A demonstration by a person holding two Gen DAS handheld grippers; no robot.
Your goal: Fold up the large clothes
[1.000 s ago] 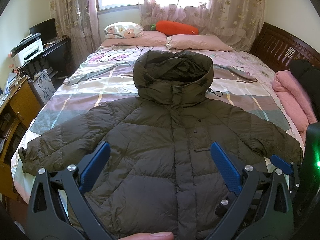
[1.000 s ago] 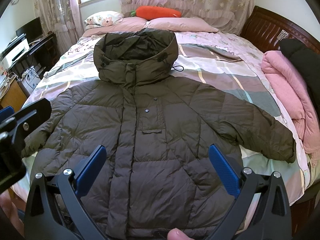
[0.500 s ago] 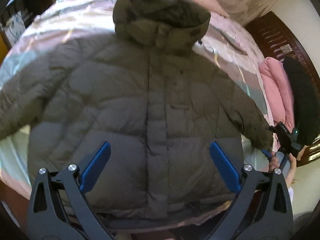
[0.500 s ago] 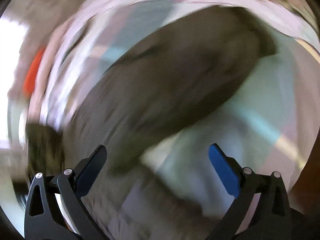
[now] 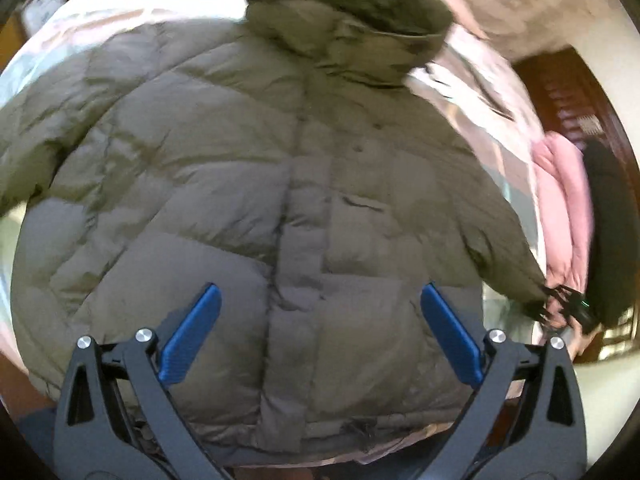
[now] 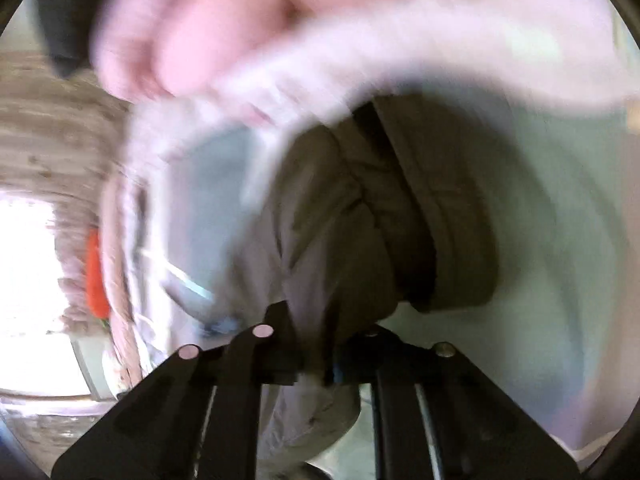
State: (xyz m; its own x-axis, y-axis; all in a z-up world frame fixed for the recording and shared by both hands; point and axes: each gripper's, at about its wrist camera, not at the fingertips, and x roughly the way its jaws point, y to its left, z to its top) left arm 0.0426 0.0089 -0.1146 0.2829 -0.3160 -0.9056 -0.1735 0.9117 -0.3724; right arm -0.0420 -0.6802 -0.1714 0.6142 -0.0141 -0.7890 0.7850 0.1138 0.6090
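Observation:
A large olive-green hooded puffer jacket [image 5: 280, 184] lies front up on the bed, sleeves spread. My left gripper [image 5: 320, 332] is open and empty, hovering above the jacket's lower front near the hem. My right gripper [image 6: 320, 360] is shut on the cuff end of the jacket's right sleeve [image 6: 360, 216]. It also shows small in the left wrist view [image 5: 560, 304] at the sleeve end. The right wrist view is blurred.
A folded pink quilt [image 5: 564, 208] and a dark garment [image 5: 612, 232] lie at the bed's right side by the wooden headboard [image 5: 568, 92]. The striped bedsheet [image 5: 100, 28] surrounds the jacket. An orange carrot plush [image 6: 96, 276] lies near the window.
My right gripper has swung to the right sleeve's cuff and closed on it. My left gripper has risen and tilted down over the jacket, still open.

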